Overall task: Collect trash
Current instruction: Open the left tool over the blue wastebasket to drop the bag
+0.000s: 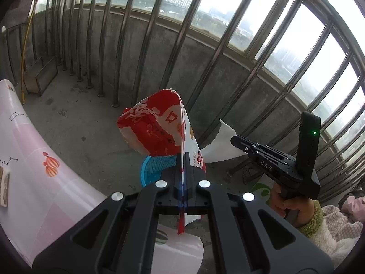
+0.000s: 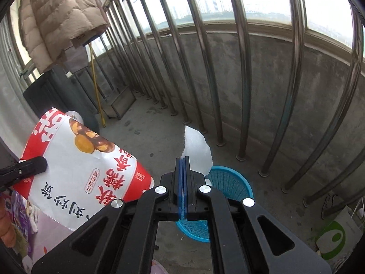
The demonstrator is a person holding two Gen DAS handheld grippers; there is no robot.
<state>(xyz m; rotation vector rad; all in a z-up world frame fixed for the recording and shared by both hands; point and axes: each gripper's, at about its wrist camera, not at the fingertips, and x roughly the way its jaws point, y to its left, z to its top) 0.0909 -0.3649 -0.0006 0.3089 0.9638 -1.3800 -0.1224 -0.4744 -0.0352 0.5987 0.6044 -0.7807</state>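
Note:
My left gripper (image 1: 183,159) is shut on a red and white snack bag (image 1: 157,127) and holds it above a blue mesh basket (image 1: 151,171) on the concrete floor. The bag also shows at the left of the right wrist view (image 2: 86,166), with the left gripper's fingers (image 2: 25,167) clamped on its edge. My right gripper (image 2: 183,159) is shut on a white scrap of paper (image 2: 197,153) and holds it above the blue basket (image 2: 228,182). In the left wrist view the right gripper (image 1: 237,141) holds the white paper (image 1: 220,143) to the right of the bag.
A table with a pink patterned cloth (image 1: 34,164) is at the left. Steel railing bars (image 2: 241,91) and a low concrete wall (image 1: 205,73) close off the balcony. A white bag with a green logo (image 2: 335,237) sits at the right. A beige jacket (image 2: 59,18) hangs at the upper left.

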